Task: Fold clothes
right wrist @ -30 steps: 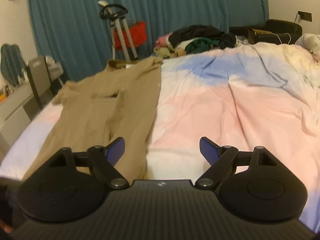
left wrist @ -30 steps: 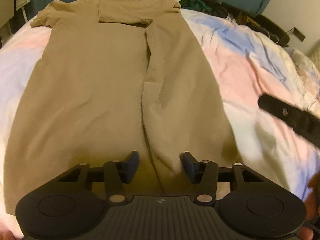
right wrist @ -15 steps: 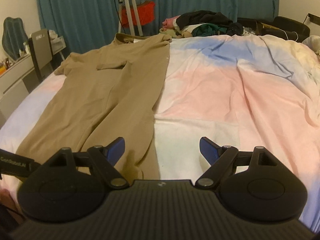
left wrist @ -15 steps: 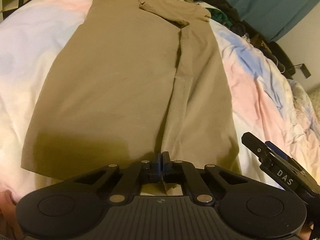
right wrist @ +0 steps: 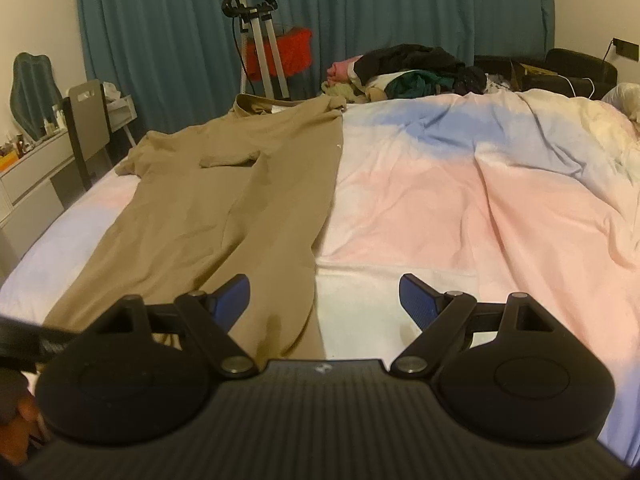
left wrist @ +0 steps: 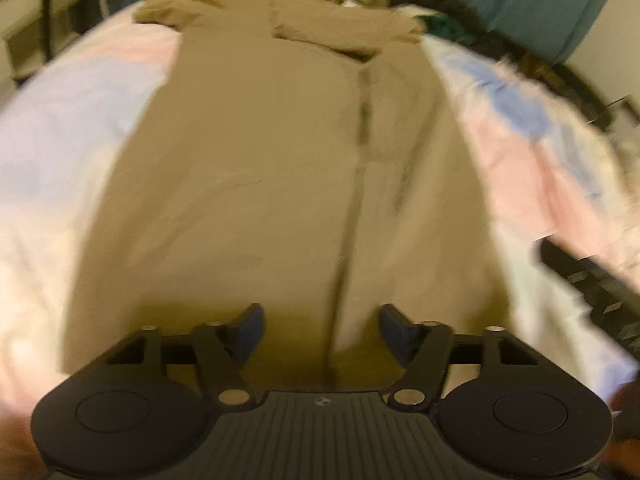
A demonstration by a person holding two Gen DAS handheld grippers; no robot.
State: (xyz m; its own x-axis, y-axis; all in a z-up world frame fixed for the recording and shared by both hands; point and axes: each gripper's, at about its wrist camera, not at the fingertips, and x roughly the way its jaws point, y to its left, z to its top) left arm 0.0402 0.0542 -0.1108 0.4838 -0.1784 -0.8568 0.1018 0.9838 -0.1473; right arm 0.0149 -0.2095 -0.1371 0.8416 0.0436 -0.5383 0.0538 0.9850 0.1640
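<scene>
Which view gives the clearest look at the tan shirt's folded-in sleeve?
The right wrist view: it is sharp, and the folded-in sleeve lies plainly across the chest of the tan shirt. The left wrist view looks straight down the shirt and shows the sleeve too, but motion blur smears its edges.

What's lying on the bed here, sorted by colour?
Tan: 1, the tan shirt spread flat
Black: 1, the black garment on the far pile
Green: 1, the green garment
Pink: 1, the pink garment
Total: 4 that I can tell apart

Teal curtains [right wrist: 168,40], a steamer stand [right wrist: 256,40], perhaps a desk [right wrist: 28,176].
</scene>
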